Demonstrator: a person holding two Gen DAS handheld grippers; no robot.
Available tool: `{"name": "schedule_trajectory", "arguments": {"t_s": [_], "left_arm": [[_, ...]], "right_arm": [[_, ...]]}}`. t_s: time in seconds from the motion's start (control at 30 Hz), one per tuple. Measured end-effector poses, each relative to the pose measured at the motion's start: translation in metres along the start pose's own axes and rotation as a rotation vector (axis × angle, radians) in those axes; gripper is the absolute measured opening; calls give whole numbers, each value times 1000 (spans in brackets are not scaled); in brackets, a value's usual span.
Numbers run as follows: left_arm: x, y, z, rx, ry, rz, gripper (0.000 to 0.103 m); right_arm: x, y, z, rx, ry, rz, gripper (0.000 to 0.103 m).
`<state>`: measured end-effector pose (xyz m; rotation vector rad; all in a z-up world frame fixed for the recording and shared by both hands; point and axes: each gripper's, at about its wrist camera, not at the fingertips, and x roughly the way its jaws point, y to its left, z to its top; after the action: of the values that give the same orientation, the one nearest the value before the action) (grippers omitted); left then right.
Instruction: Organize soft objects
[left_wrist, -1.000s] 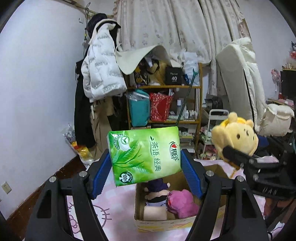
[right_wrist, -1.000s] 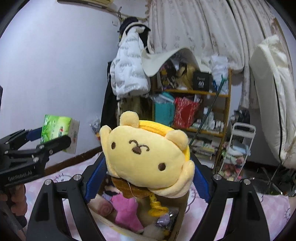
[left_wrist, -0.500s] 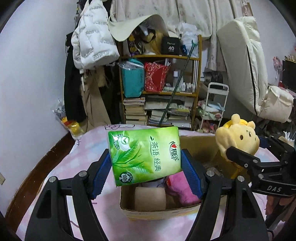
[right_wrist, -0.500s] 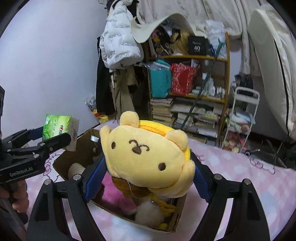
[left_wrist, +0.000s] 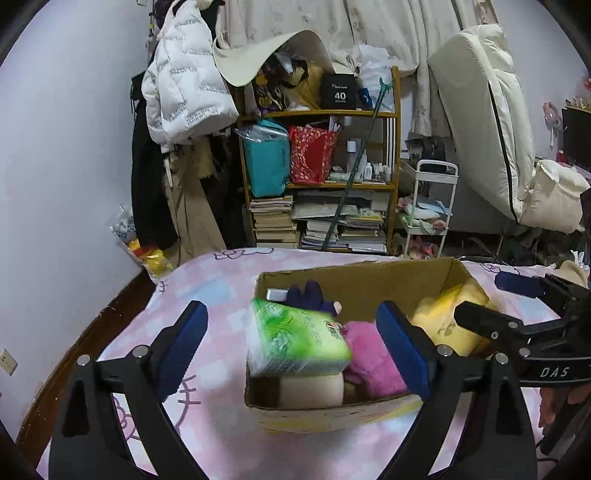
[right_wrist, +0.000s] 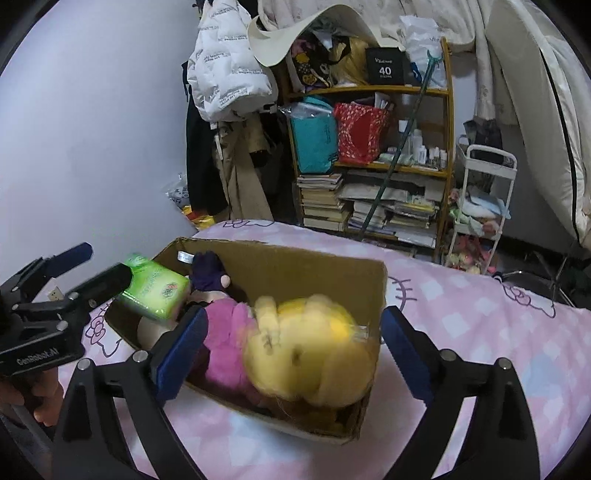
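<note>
Both grippers stand spread wide, pinching nothing. The left gripper (left_wrist: 291, 347) hangs over the near-left corner of the box (left_wrist: 354, 280), its blue pads well apart on either side of the tissue pack (left_wrist: 295, 339). That green pack is clear of both pads and lies tilted at the left end of the box, on top of a cream plush (left_wrist: 310, 386) and beside a pink plush (left_wrist: 369, 354). Seen from the right wrist, the pack (right_wrist: 155, 286) sits at the box's far-left corner, just beyond the tip of one left finger; whether it has settled or is in the air cannot be told.

The right gripper (right_wrist: 291, 347) is over the near-right end of the box (right_wrist: 280, 258). Between its open pads, touching neither, is the yellow plush (right_wrist: 306, 354), blurred, lying in the right end of the box against the pink plush (right_wrist: 225, 339). From the left wrist the yellow plush (left_wrist: 447, 325) shows in the right corner, partly behind the right gripper's fingers.

At the back of the box is a dark purple plush (right_wrist: 208, 273), next to a small silver item on the rim that is too small to name.

The box stands on a bed (right_wrist: 480, 317) with a pink checked cover. Beyond the bed is a wooden shelf (left_wrist: 321, 177) crowded with books and bags, and a white jacket (left_wrist: 184, 88) hangs to its left.
</note>
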<state>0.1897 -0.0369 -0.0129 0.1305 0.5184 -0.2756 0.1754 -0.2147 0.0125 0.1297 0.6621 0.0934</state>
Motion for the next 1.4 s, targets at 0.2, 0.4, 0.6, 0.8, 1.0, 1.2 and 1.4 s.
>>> {"name": "schedule_trajectory", "arguments": {"t_s": [0.2,0.4,0.6,0.8,1.0,1.2,1.4], "left_arm": [[-14,7,-1,-26,6,12,97],[-39,15,0,-16,-17,56,100],[-75,20,-2,15,-67,123,102],[-105,18,-4,42,-67,159,102],[-141,19,-7,44,-97,191,102],[-172,26,-16,19,-136,198,102],[-189,31,-23,-29,-174,208,102]], "right_arm": [[-14,1,0,8,-17,1,103],[-35,4,4,4,-49,-10,103],[-75,13,10,-21,-130,-62,103],[-111,22,14,-42,-205,-80,103],[-138,27,11,-43,-249,-71,103],[-156,28,5,-51,-282,-82,103],[-161,27,-4,-62,-288,-116,103]]}}
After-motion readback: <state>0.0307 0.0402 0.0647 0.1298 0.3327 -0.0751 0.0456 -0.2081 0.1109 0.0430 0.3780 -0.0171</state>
